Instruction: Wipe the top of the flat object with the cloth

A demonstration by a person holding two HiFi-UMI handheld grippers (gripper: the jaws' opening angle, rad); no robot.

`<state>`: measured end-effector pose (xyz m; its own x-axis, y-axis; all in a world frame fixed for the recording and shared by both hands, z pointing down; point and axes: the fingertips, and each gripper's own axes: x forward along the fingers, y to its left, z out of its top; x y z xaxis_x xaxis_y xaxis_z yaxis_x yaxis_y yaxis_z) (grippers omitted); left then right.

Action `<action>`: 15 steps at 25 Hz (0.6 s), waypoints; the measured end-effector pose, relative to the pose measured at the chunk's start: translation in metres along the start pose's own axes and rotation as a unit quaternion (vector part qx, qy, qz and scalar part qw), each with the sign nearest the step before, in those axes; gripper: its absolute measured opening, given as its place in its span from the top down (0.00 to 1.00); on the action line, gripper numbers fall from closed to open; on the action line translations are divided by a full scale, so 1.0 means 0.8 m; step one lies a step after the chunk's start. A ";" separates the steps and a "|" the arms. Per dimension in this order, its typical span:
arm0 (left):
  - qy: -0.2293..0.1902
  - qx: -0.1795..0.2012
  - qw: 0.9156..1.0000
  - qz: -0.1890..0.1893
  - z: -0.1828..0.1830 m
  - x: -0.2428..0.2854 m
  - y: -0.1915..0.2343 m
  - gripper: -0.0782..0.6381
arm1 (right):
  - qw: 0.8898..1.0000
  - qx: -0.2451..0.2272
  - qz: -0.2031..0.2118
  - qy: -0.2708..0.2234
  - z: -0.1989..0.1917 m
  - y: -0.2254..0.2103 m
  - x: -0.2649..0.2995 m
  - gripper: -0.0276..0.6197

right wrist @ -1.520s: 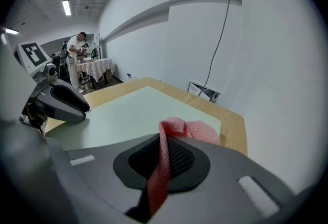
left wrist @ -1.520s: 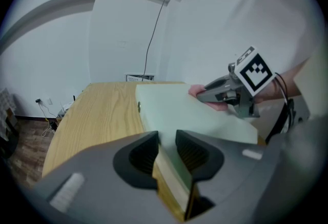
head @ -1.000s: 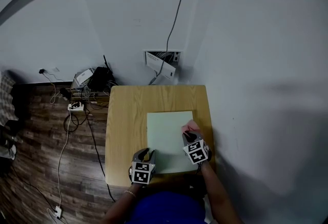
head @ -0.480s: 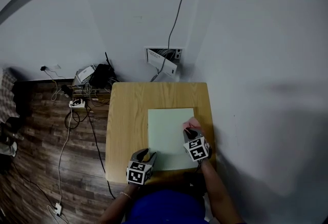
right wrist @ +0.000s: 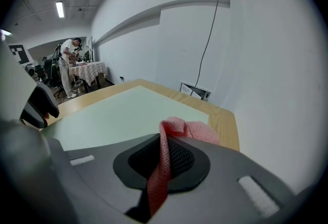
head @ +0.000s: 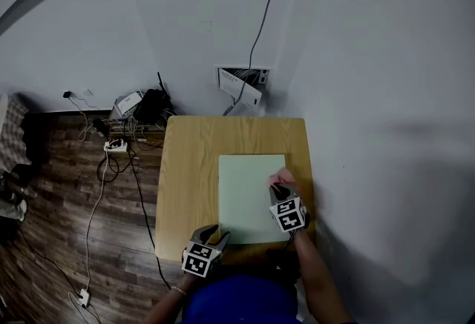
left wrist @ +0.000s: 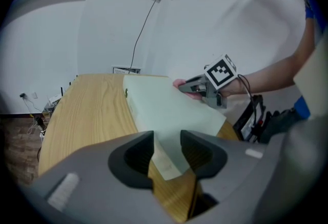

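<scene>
**Clerk:** How will the cloth [right wrist: 190, 129] and board [head: 251, 196] handle?

**Inspector:** The cloth is a soft, light mesh, best gripped by a bunched fold. The board lies flat on the tabletop [head: 185, 182]. It looks thin and stiff, and may slide.

**Clerk:** And the tongs?

**Inspector:** The right tongs [right wrist: 163, 162] are clamped on the cloth at the board's right edge. The left tongs [left wrist: 166, 139] stand apart, have just been opening and hold nothing, beside the board's near-left corner.

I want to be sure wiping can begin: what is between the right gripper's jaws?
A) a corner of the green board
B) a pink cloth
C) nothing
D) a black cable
B: the right gripper view shows the right gripper with its jaws shut on the pink cloth, which bunches up over the far right part of the pale green board.
</scene>
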<state>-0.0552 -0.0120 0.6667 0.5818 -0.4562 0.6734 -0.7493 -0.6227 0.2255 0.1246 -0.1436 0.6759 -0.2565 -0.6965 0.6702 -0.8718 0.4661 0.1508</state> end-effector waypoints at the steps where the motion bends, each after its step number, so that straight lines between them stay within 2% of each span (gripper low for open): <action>1: 0.004 0.002 1.000 -0.004 -0.003 0.000 -0.003 0.66 | 1.000 -0.001 -0.001 -0.001 0.000 0.000 0.000 0.93; 5: 0.024 0.014 1.000 -0.015 -0.014 0.004 -0.013 0.65 | 1.000 -0.005 -0.008 -0.005 0.001 0.000 0.000 0.93; 15: 0.042 0.018 0.999 0.000 -0.022 0.010 -0.010 0.65 | 1.000 -0.011 -0.015 -0.007 0.000 0.001 -0.001 0.92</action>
<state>-0.0500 0.0005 0.6831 0.5520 -0.4022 0.7305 -0.7362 -0.6463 0.2005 0.1238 -0.1427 0.6756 -0.2367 -0.7178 0.6548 -0.8698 0.4568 0.1863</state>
